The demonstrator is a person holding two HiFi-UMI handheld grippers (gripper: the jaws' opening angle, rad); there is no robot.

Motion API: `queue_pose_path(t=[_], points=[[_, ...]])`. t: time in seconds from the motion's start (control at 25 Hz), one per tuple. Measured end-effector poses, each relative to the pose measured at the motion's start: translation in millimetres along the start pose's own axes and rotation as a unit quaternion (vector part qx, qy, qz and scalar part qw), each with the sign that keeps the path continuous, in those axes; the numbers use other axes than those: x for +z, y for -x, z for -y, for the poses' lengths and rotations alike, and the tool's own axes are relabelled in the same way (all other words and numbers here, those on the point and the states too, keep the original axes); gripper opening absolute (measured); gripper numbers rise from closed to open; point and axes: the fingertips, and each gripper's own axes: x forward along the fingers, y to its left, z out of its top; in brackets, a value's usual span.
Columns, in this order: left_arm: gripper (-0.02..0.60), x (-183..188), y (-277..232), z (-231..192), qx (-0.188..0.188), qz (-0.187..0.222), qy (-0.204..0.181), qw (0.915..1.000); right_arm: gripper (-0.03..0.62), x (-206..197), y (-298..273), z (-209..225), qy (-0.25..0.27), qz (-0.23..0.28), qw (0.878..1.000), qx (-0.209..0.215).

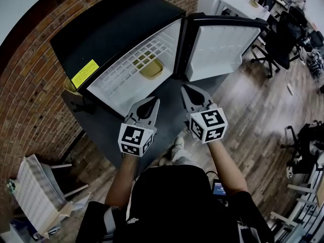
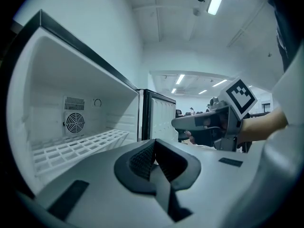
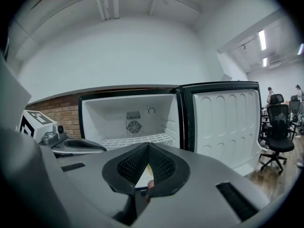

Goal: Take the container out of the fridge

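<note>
A black mini fridge [image 1: 109,24] stands against the brick wall with its door [image 1: 223,47] swung open to the right. In the head view a yellowish container [image 1: 152,68] sits low inside it, seen through the white wire shelf [image 1: 132,70]. My left gripper [image 1: 154,101] and right gripper [image 1: 186,88] hover side by side in front of the opening, short of the shelf. Both are shut with nothing in them. In the left gripper view the jaws [image 2: 153,144] meet at the tip. In the right gripper view the jaws [image 3: 148,146] face the white interior with its fan [image 3: 134,126].
The open door juts out to the right of my right gripper. Black office chairs [image 1: 281,44] and a white desk [image 1: 243,4] stand beyond it on the wooden floor. A brick wall [image 1: 25,100] runs along the left, with a white rack [image 1: 38,196] at the lower left.
</note>
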Motion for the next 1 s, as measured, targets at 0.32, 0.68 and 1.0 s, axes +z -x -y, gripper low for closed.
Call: queue_pose_path(t=[0.32, 0.68, 1.0], points=[[0.015, -20, -39, -18, 0.009, -0.030, 0.007, 0.9995, 0.040, -16, -31, 27, -0.016, -0.022, 1.000, 0.013], [0.015, -45, -81, -40, 0.017, -0.074, -0.006, 0.9971, 0.040, -29, -60, 49, -0.026, -0.040, 0.998, 0.031], [0.017, -72, -124, -62, 0.015, -0.121, -0.031, 0.9920, 0.040, -42, -84, 71, -0.033, -0.053, 0.997, 0.044]])
